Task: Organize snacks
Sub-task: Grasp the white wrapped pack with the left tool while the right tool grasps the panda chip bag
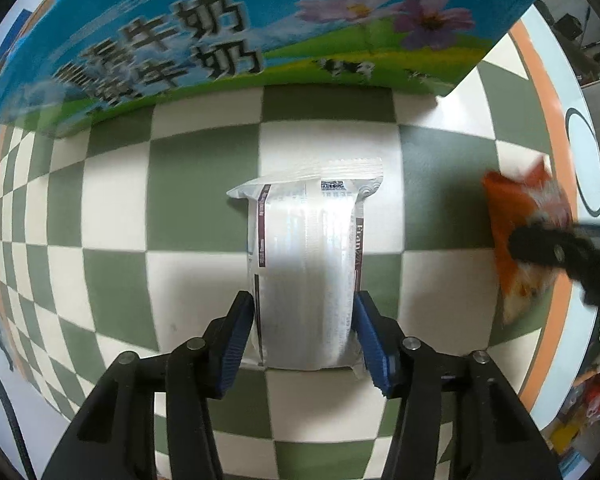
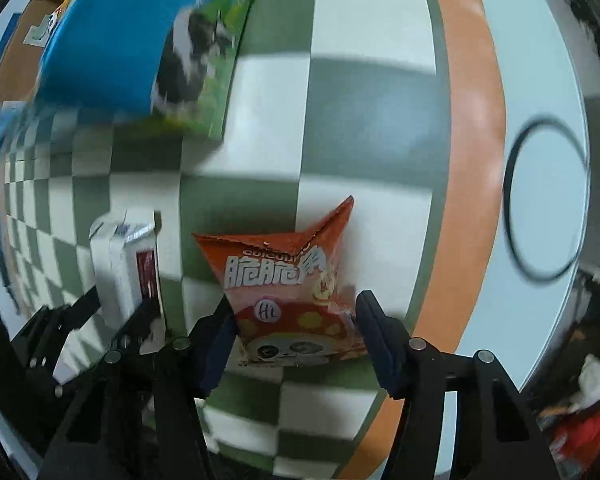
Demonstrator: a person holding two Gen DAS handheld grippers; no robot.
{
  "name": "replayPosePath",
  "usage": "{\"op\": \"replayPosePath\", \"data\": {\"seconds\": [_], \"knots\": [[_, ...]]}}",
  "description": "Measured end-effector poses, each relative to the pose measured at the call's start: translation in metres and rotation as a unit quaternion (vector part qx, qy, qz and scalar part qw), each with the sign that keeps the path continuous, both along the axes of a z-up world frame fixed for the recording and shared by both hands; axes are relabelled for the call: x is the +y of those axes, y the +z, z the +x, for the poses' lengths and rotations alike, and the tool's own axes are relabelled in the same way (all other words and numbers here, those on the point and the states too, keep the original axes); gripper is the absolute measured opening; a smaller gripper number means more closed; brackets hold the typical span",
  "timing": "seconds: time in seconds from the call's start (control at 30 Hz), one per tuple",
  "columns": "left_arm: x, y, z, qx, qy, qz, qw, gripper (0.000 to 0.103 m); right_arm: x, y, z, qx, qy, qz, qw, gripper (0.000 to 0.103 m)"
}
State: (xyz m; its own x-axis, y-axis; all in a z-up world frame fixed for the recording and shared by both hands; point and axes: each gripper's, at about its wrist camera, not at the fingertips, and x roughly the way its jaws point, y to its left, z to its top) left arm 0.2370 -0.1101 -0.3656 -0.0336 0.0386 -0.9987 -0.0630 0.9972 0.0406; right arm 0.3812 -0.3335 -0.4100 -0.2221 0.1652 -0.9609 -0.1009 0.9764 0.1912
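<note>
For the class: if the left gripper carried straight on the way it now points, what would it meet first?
The left gripper points down at the table with the white plastic snack packet already pinched between its blue pads. Beyond that lies the green-and-white checked tablecloth, probably very close, though depth is unclear.

white packet (image 1: 306,264), orange packet (image 2: 292,292), green-checked cloth (image 1: 204,184)

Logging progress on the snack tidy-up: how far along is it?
Early stage. The left claw is shut on the white packet. The right claw straddles the orange snack bag above the checkered table. Both still need stowing, perhaps in the milk carton box; nothing visibly sorted yet.
</note>
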Motion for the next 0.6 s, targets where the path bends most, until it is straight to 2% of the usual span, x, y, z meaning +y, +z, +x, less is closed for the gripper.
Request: {"op": "replayPosePath", "data": {"seconds": [0.17, 0.33, 0.4, 0.47, 0.53, 0.6], "knots": [[0.017, 0.002, -0.017, 0.011, -0.001, 0.002, 0.9999, 0.047, -0.017, 0.001, -0.039, 0.035, -0.027, 0.025, 0.999, 0.062], [0.026, -0.002, -0.023, 0.013, -0.004, -0.001, 0.9999, 0.049, -0.023, -0.015, -0.078, 0.038, -0.048, 0.013, 0.998, 0.062], [0.024, -0.004, -0.024, 0.015, -0.001, -0.002, 0.9999, 0.049, -0.027, -0.02, -0.073, 0.04, -0.071, 0.018, 0.997, 0.063], [0.025, -0.005, -0.026, 0.016, 0.003, -0.003, 0.9999, 0.049, -0.045, -0.017, -0.065, 0.033, -0.101, 0.025, 0.994, 0.069], [0.034, -0.01, -0.025, 0.017, 0.008, -0.006, 0.9998, 0.049, -0.06, -0.009, -0.061, 0.026, -0.137, 0.042, 0.989, 0.084], [0.028, -0.012, -0.029, 0.016, 0.014, -0.008, 0.9997, 0.049, -0.073, -0.003, -0.059, 0.018, -0.172, 0.064, 0.983, 0.088]]}}
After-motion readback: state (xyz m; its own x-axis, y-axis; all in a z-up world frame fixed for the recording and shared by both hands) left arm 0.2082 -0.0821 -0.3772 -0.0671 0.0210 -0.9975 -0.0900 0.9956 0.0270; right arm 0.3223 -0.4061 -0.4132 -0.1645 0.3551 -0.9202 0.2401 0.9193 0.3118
